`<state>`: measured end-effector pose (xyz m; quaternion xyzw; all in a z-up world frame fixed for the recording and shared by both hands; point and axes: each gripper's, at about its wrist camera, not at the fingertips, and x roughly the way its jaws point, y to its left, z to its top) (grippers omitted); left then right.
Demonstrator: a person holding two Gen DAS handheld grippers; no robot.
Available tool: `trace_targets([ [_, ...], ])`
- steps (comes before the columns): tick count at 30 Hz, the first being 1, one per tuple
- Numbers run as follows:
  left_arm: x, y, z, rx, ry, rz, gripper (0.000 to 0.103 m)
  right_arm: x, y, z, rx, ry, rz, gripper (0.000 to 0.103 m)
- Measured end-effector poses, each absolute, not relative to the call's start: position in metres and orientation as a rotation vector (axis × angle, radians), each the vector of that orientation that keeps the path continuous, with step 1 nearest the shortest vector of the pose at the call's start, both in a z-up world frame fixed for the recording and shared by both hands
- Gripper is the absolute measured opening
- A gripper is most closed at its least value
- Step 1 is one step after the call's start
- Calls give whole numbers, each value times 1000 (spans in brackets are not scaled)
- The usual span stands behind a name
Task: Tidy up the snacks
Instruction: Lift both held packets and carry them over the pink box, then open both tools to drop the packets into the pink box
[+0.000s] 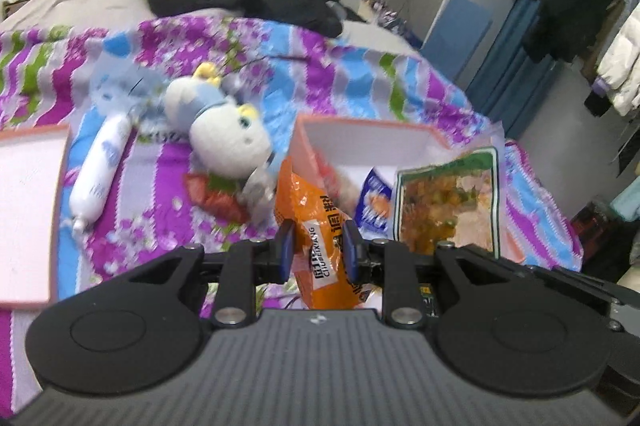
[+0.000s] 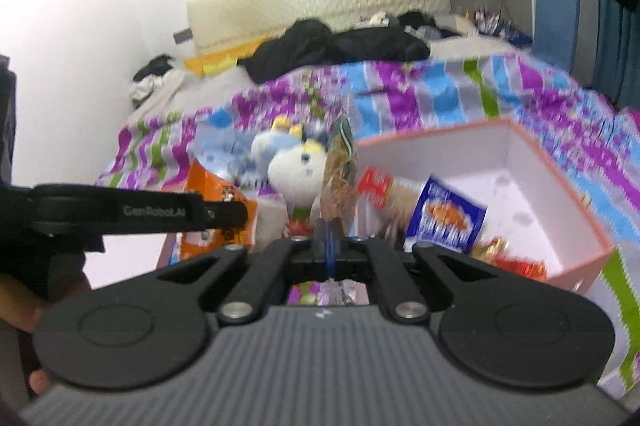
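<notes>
Presently both hands loaded, each with one snack. Pinched in the left gripper, jaws closed only partway because of the bulk between them: an orange snack bag, taken across its middle so that the crinkled ends hang free on both sides of the blue pads. Clamped in the right gripper, jaws fully together: a flat green-edged packet, gripped by its thin lower edge and standing upright, therefore seen almost edge-on from the right wrist and full-face from the left one. Both snacks held clear of the flowered bedcover and close to the near side of the pink box, probably for dropping in from above. Already inside the white interior: a blue packet, a red-and-white wrapper and some small red sweets, pushed to the near corner, the far part free. Not yet sorted: a white sausage-shaped tube on the cover, beside a plush toy, and something red under the toy, too blurred to name. At far left, a flat pink-edged panel, likely the lid, put aside to keep the box open. Judged as mid-task, next step the release over the box; risk of a bag catching on the rim.
</notes>
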<state>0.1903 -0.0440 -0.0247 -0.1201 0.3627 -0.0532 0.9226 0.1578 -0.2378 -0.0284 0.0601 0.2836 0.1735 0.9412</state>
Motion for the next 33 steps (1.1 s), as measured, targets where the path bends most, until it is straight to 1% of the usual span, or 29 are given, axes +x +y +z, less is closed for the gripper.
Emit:
trace_targets([
  [7,218,-68,10,-231,681,-169,29,178,-262,5,133,477,307,3],
  [10,233,-77,15,-249,682,-192,29,186,-275,14,132,440,279,3],
  [14,252,-91,18,-256,683,-209,29,201,-293,15,138,440,251,3],
  [22,302,-130,3,-225,728,-247,29,236,-328,-10,158,506,205,3],
  [33,371,-182,-58,-160,873,-306,28,294,-351,-73,192,665,166,3],
])
